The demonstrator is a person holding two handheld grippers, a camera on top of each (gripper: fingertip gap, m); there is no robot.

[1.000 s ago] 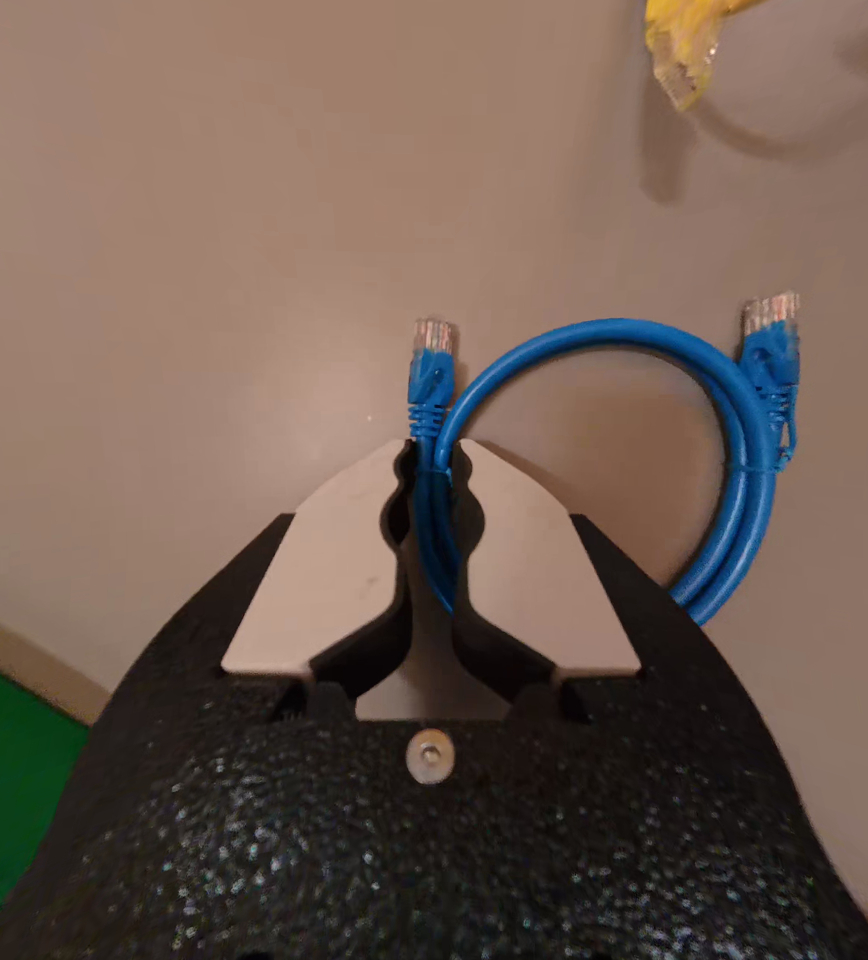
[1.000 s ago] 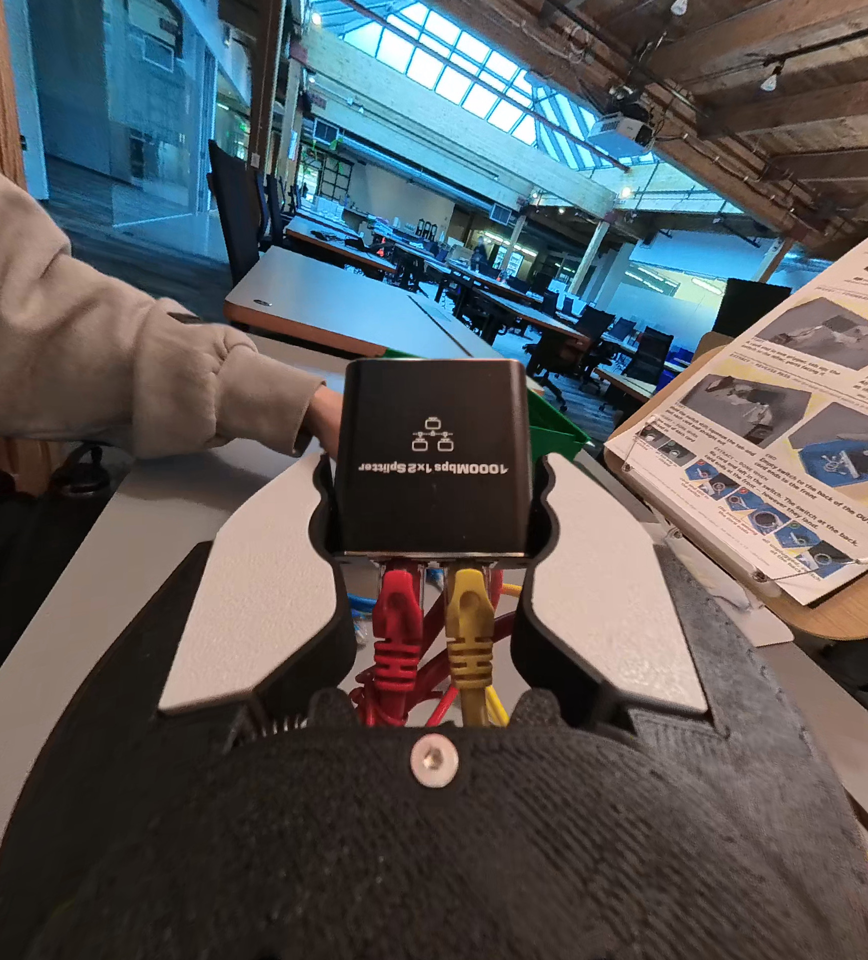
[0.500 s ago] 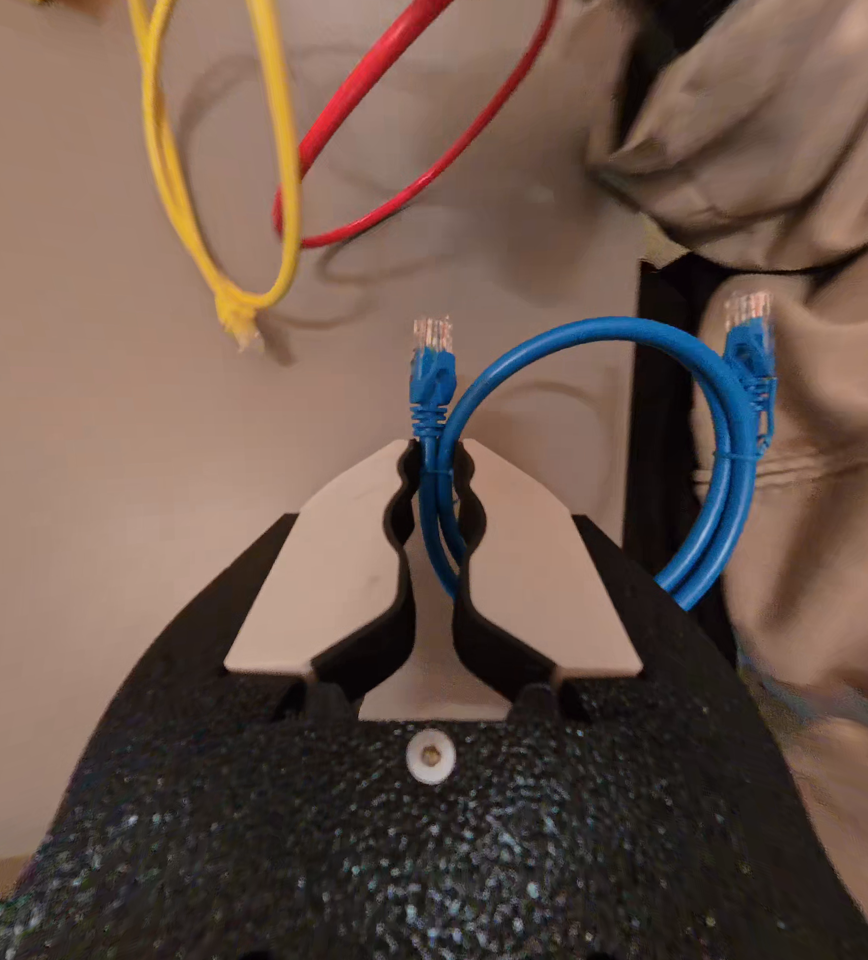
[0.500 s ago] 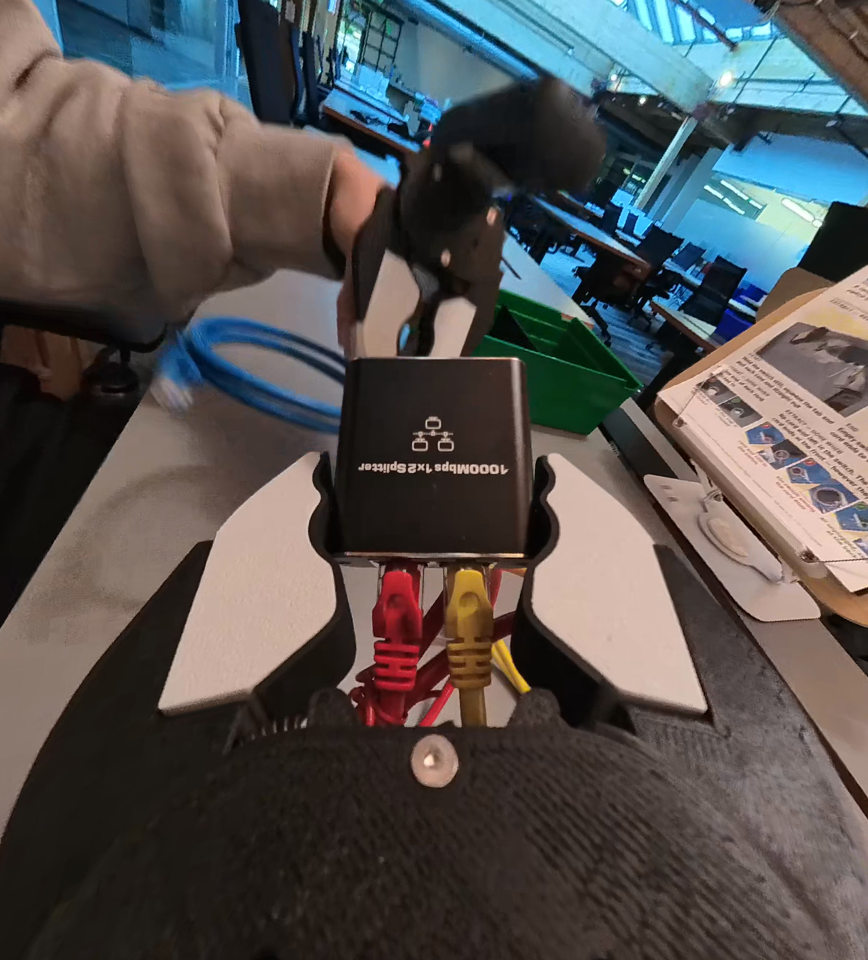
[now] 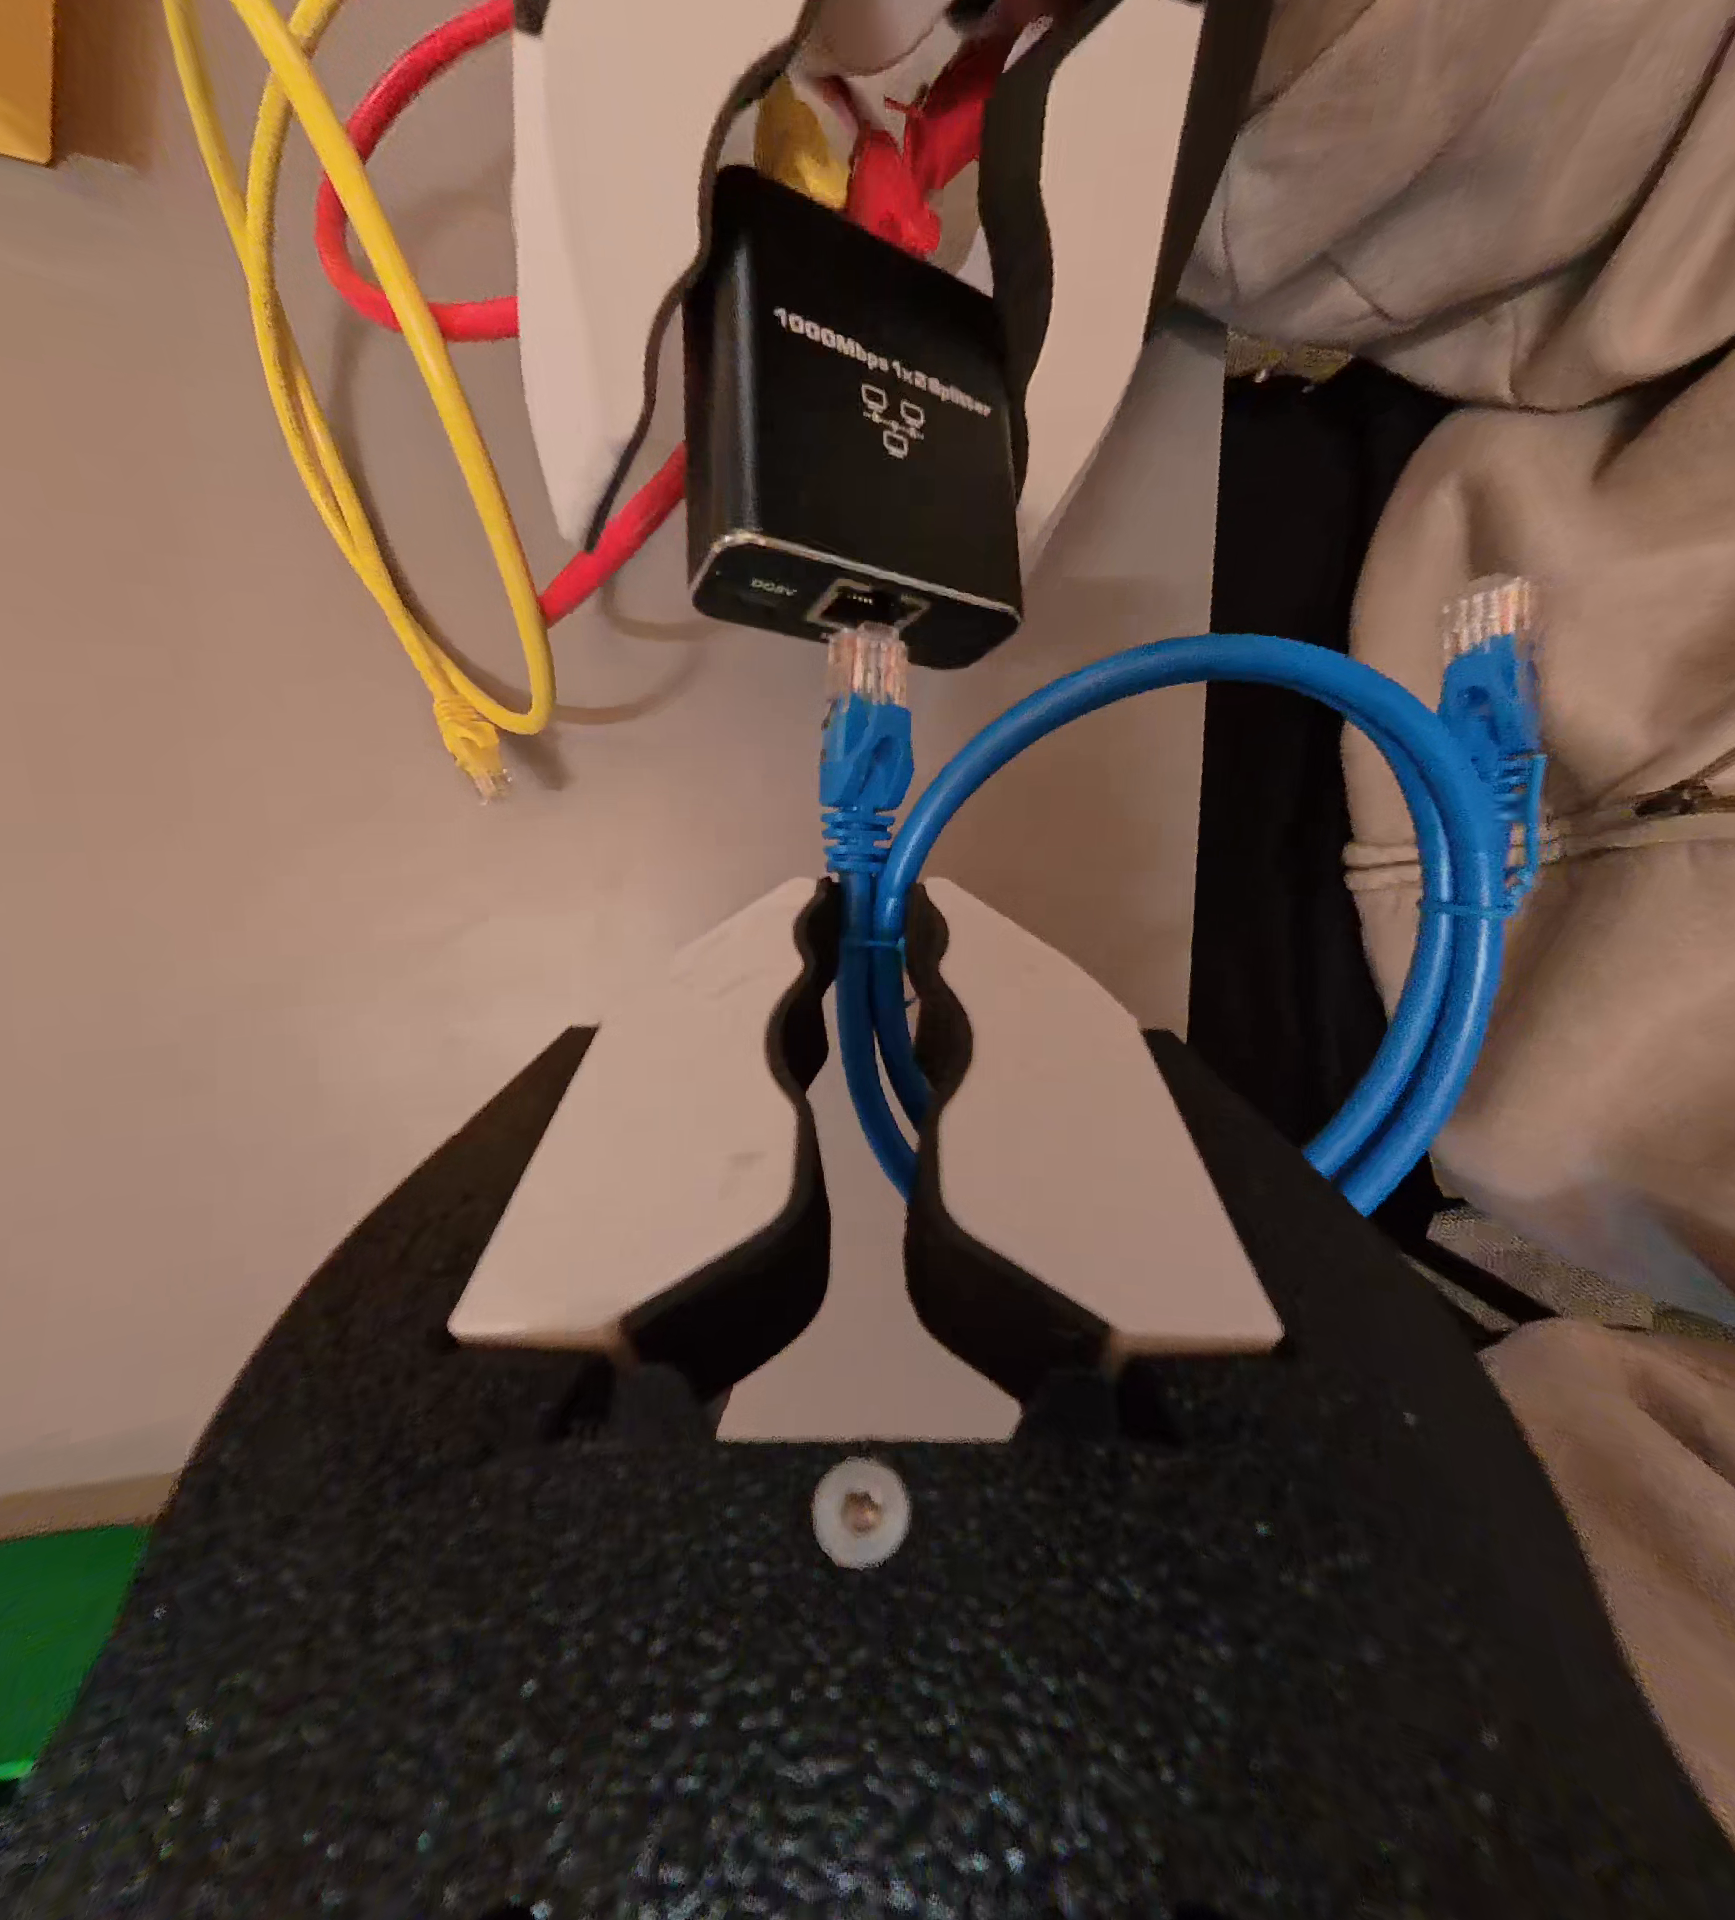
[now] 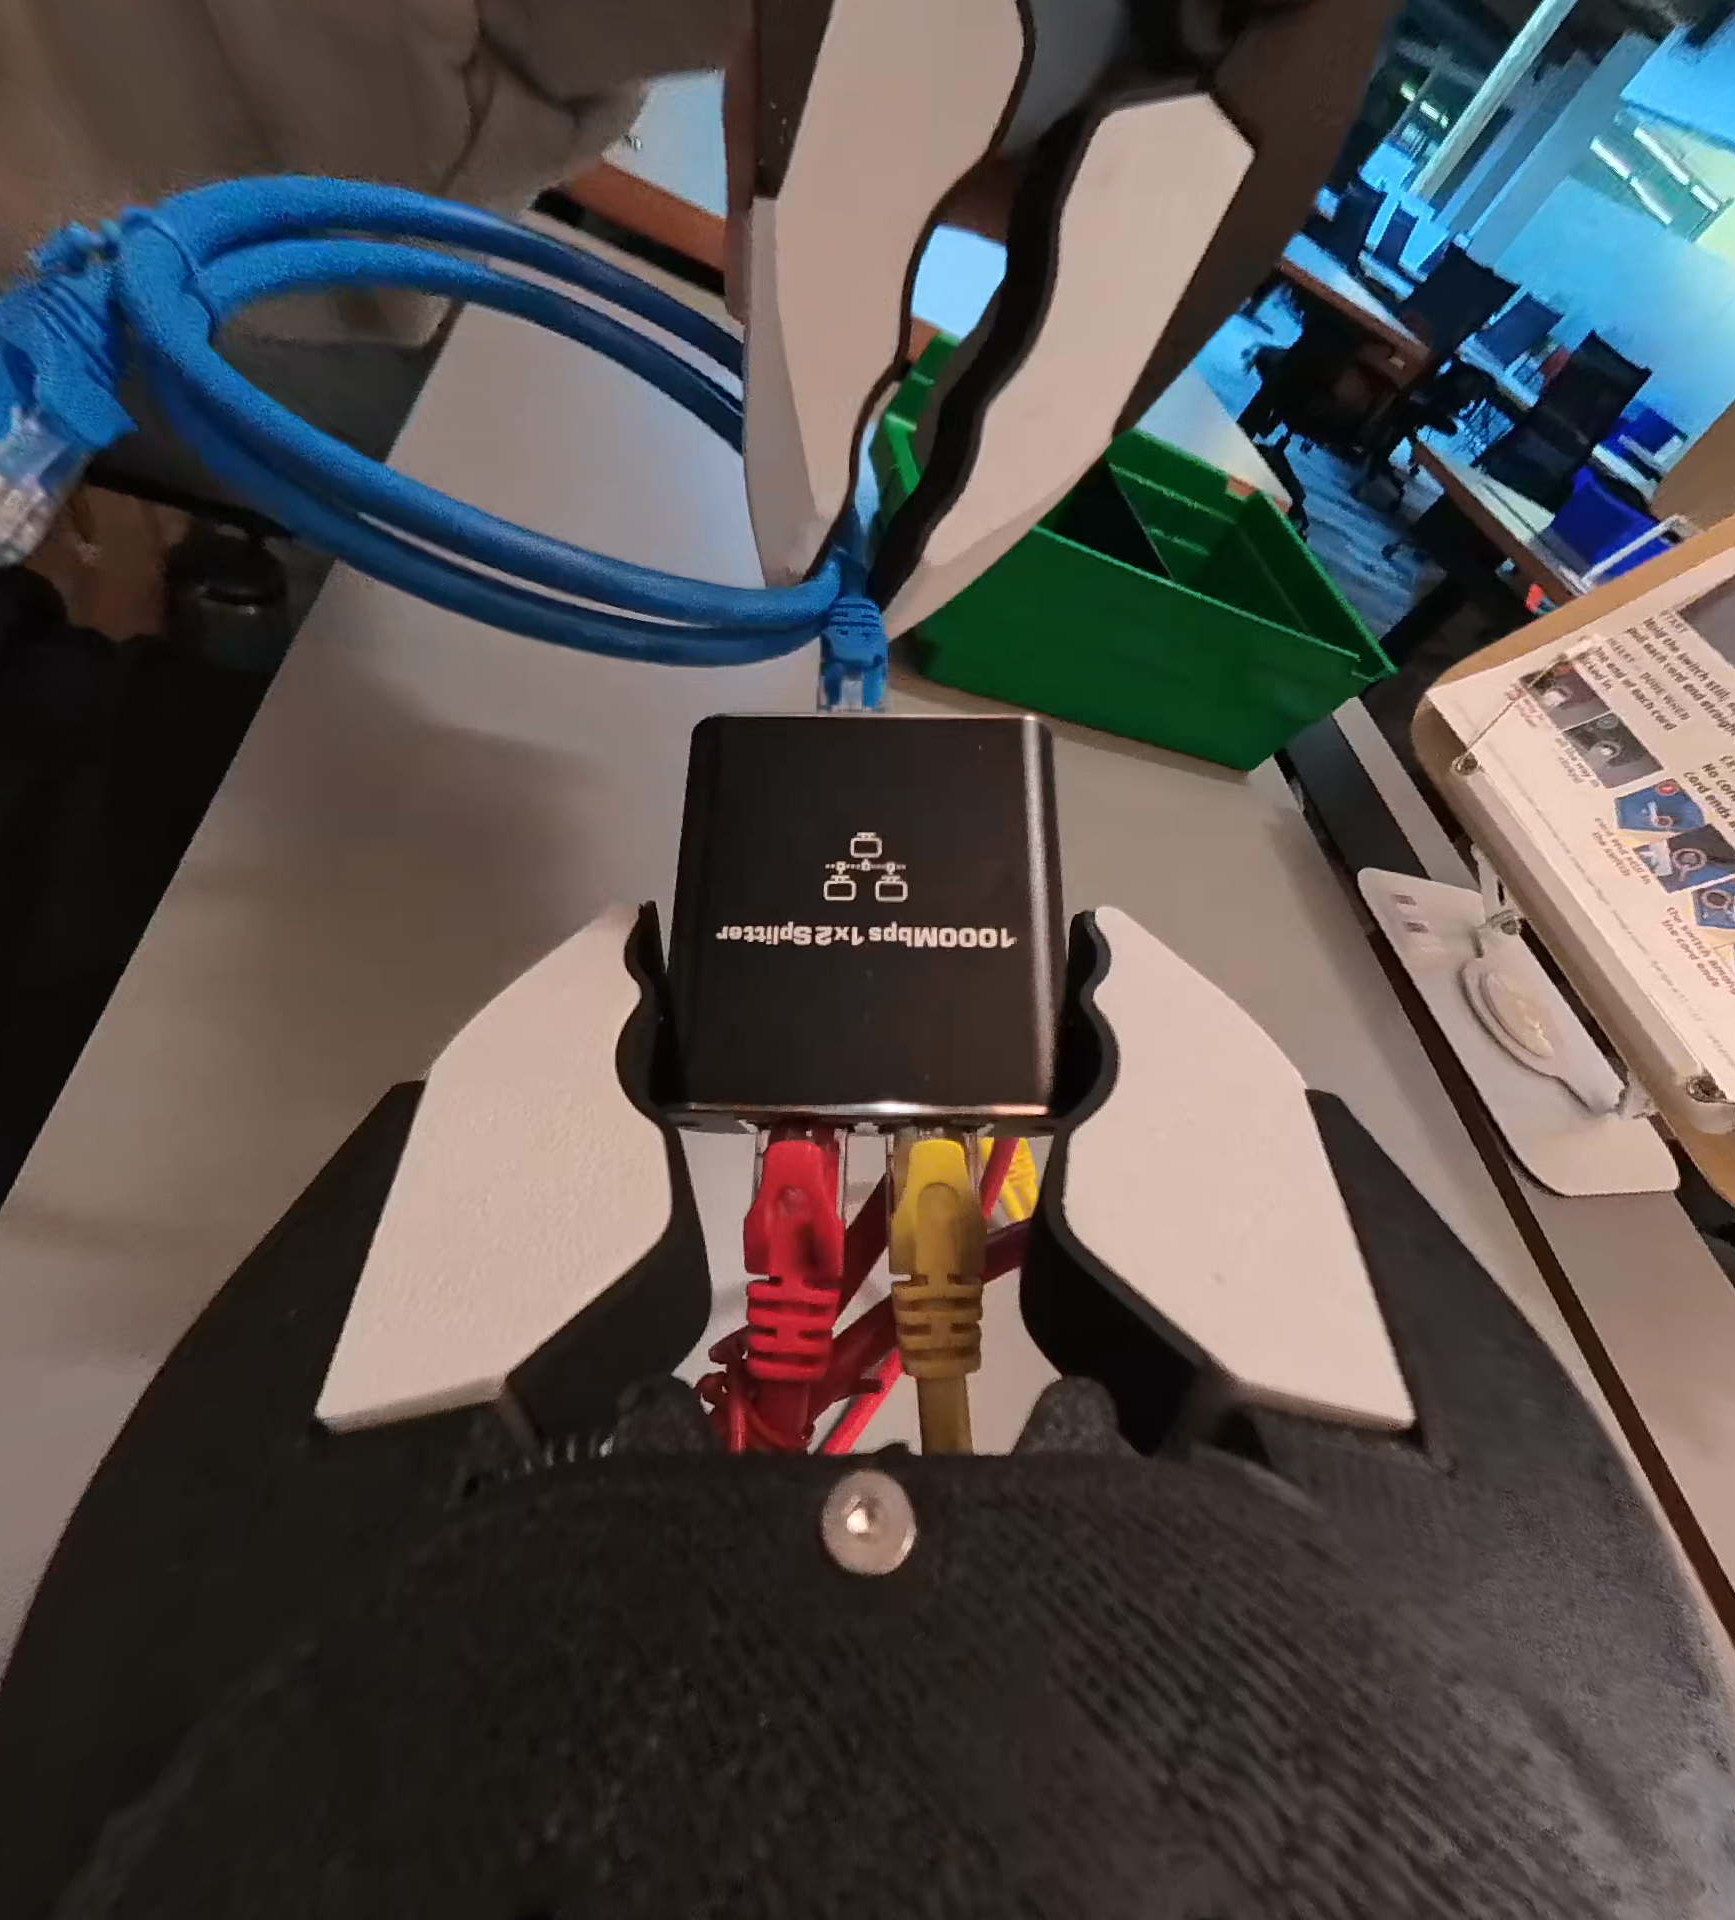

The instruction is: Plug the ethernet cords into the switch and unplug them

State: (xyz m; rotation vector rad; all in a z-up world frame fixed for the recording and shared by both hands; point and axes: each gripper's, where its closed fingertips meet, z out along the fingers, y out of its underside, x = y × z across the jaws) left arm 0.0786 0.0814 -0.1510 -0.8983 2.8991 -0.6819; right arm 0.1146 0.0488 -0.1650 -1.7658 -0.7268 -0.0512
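Blue cord [image 5: 1206, 727], coiled, pinched just behind its plug [image 5: 865, 717] by left gripper [image 5: 868, 904] for a stiff, aimed tip at the empty port. Right gripper [image 6: 863, 997] clamps switch [image 6: 863, 894] steady by its sides; red cord [image 6: 790, 1247] and yellow cord [image 6: 930, 1247] seated.

In the right wrist view, the switch [image 6: 863, 914] sits at centre frame, the bin [image 6: 1133, 613] behind it at upper right, and the instruction sheet [image 6: 1673, 831] at the right edge.
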